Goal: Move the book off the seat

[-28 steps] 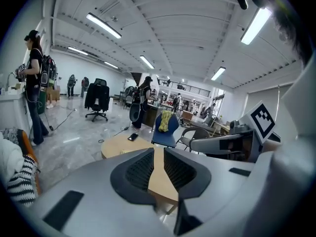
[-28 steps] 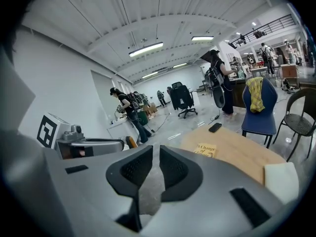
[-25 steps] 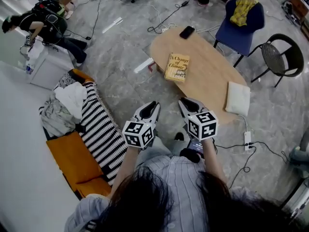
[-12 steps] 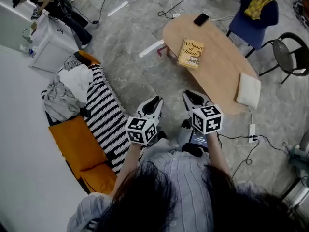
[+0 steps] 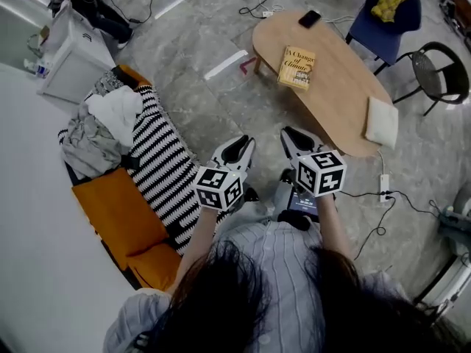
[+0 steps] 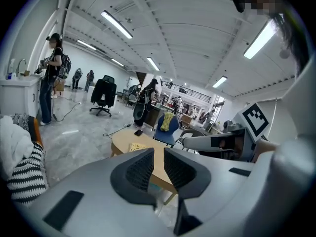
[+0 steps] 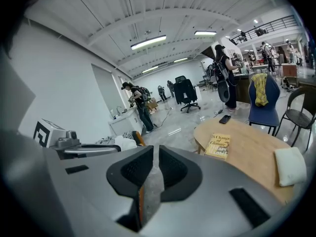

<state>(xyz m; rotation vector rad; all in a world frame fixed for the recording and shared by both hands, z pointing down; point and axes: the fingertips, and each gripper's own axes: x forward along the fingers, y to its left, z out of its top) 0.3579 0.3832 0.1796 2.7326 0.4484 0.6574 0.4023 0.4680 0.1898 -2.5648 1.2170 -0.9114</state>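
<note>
Two claws hover empty before you: your left claw [image 5: 241, 145] slightly parted, your right claw [image 5: 293, 136] barely parted. Probably nothing needs gripping, since the yellow paperback book [image 5: 297, 68] already lies flat on the oval wooden tabletop [image 5: 338, 101], off any seat.

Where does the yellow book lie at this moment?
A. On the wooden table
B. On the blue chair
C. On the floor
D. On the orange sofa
A: the yellow book lies flat on the wooden table, between the black phone and the white cushion, which also lie on this table.
</note>
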